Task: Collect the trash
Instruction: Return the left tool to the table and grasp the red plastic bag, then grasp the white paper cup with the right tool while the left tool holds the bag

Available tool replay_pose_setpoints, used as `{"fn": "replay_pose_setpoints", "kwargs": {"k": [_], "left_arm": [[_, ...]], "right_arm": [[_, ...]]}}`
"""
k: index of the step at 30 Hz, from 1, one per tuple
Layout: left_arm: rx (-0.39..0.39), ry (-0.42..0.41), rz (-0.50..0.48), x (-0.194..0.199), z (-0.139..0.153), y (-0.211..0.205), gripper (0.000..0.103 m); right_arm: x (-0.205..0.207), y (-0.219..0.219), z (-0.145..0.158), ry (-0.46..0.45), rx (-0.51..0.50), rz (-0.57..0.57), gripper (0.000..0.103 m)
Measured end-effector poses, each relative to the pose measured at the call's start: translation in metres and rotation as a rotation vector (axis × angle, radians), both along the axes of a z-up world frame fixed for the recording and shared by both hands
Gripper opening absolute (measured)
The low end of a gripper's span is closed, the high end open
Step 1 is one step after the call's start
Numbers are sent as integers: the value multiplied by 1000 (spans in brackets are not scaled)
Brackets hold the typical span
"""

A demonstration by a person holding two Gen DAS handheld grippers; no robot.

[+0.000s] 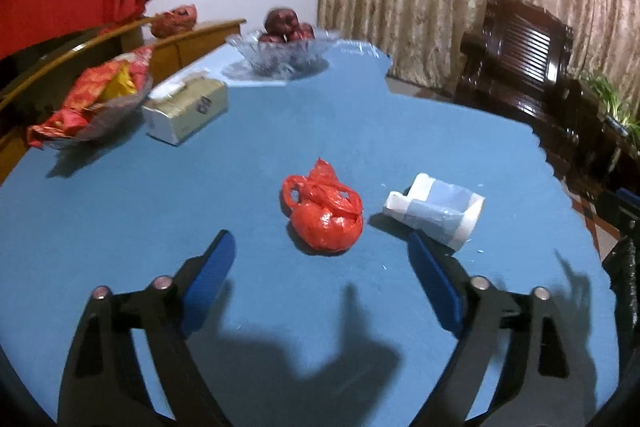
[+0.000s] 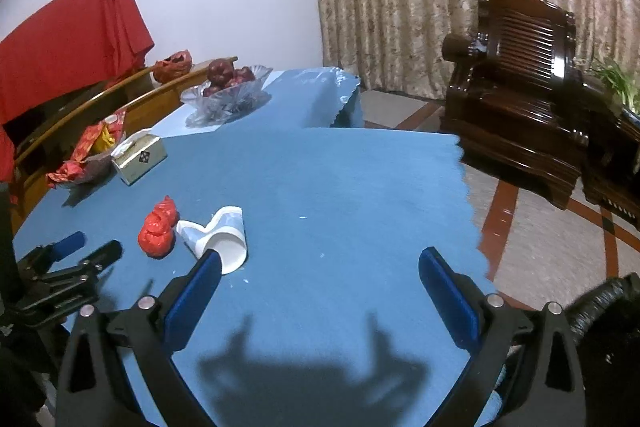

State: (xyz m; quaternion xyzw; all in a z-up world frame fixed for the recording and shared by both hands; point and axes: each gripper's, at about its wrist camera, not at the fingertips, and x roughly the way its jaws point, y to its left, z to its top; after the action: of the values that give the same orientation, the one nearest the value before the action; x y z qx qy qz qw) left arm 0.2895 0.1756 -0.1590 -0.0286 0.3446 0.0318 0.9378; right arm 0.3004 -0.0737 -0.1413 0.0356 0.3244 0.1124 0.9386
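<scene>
Bag (image 1: 324,215) lies just ahead of left gripper (image 1: 320,251).

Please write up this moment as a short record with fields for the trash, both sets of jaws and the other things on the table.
trash: tied red bag; crushed white cup beside it, apart
left gripper: jaws open, empty, short of the bag
right gripper: jaws open, empty, cup just past its left finger
table: blue cloth
other items: tissue box, fruit bowl, snack dish
</scene>
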Motion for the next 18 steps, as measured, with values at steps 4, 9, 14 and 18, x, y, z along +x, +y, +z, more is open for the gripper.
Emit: {"fn": "replay_pose_setpoints", "kwargs": {"k": [4,9,14,18], "left_arm": [[-3,37,-4,22,-15,3,78],[-16,77,-18,44,-27,5,70],[-67,124,-45,58,-38,10,48],[-81,103,-42,53,-35,12,39]], "right_arm": [[16,10,-10,18,-5,19,97],[29,18,-19,33,-9,32,97],[37,23,-24,40,-9,47,97],[38,34,-28,45,-6,71,97]]}}
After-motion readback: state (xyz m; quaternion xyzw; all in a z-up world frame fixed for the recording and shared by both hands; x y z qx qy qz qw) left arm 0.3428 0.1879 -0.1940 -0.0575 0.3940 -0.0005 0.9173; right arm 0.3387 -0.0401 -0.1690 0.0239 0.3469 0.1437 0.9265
